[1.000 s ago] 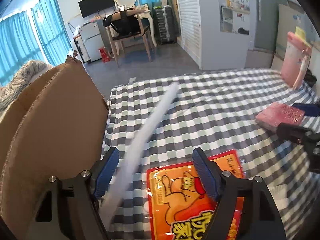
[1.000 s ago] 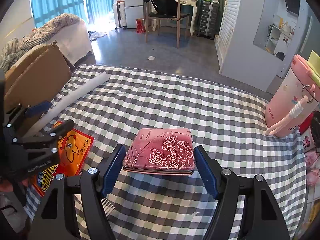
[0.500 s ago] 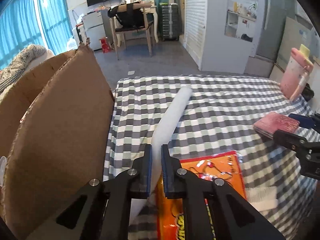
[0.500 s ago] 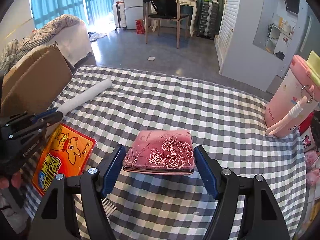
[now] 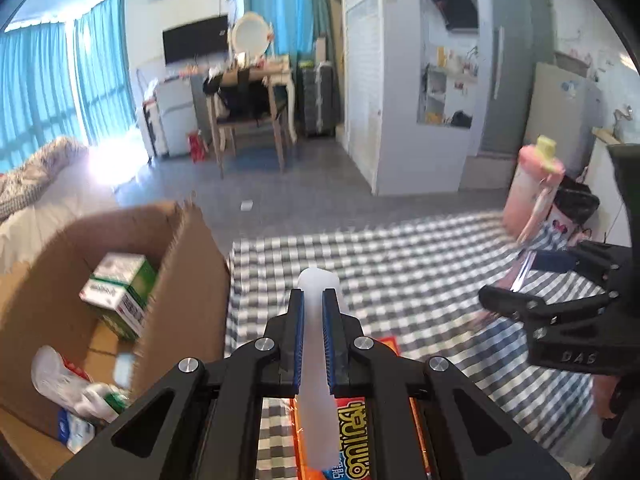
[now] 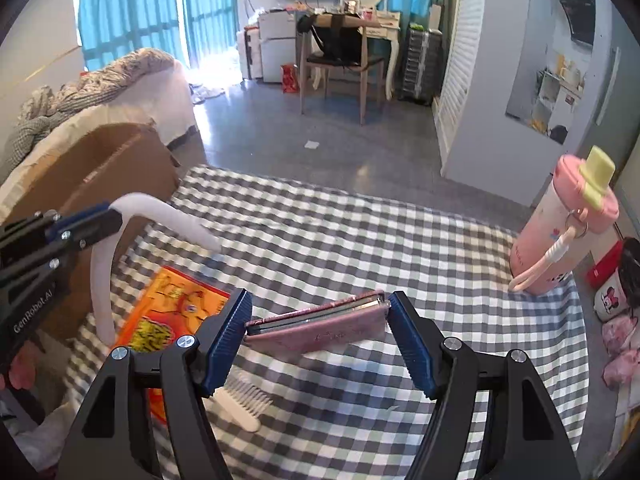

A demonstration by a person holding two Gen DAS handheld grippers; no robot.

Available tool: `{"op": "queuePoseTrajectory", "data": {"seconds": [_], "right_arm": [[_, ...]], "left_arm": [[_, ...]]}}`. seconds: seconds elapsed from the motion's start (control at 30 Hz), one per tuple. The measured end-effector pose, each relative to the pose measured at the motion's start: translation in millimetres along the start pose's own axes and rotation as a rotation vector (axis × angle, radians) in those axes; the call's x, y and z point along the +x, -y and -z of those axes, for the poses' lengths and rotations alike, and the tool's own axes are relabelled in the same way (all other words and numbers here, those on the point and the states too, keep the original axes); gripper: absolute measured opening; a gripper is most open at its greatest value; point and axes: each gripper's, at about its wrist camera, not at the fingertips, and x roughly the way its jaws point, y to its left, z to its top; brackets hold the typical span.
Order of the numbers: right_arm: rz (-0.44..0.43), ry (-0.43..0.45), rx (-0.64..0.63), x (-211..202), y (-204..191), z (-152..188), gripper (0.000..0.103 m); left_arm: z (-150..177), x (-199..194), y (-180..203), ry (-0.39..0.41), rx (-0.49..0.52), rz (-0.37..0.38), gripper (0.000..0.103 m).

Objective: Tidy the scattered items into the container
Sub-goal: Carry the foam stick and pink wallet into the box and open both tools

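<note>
- White foam tube: a second ago flat on the checked tablecloth; now off it, drooping at both ends, near the table's left edge.
- Left gripper pinches it mid-length.
- Pink wallet: was flat, now tilted, clamped by right gripper.
- Cardboard box sits just left; both items look ready to drop in.
- Orange snack packet, white comb remain.

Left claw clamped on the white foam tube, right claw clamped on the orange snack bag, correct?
Not quite. The right claw grips the pink wallet; the orange snack bag lies on the table, per the right wrist view. The left claw does clamp the white foam tube.
</note>
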Motion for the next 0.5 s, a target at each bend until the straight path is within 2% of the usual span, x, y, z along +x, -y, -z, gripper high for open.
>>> {"op": "queuePoseTrajectory", "data": {"seconds": [0.13, 0.27, 0.5], "right_arm": [[0.004, 0.036, -0.028, -16, -13, -9, 0.070], [-0.017, 0.084, -0.073, -33, -34, -24, 0.070], [-0.108, 0.187, -0.209, -62, -106, -55, 0.070]], "left_arm": [[-13, -22, -10, 0.059, -0.008, -0.013, 0.009], [-24, -44, -32, 0.108, -0.034, -0.060, 0.009], [-19, -84, -81, 0.165, -0.117, -0.179, 0.009]]}}
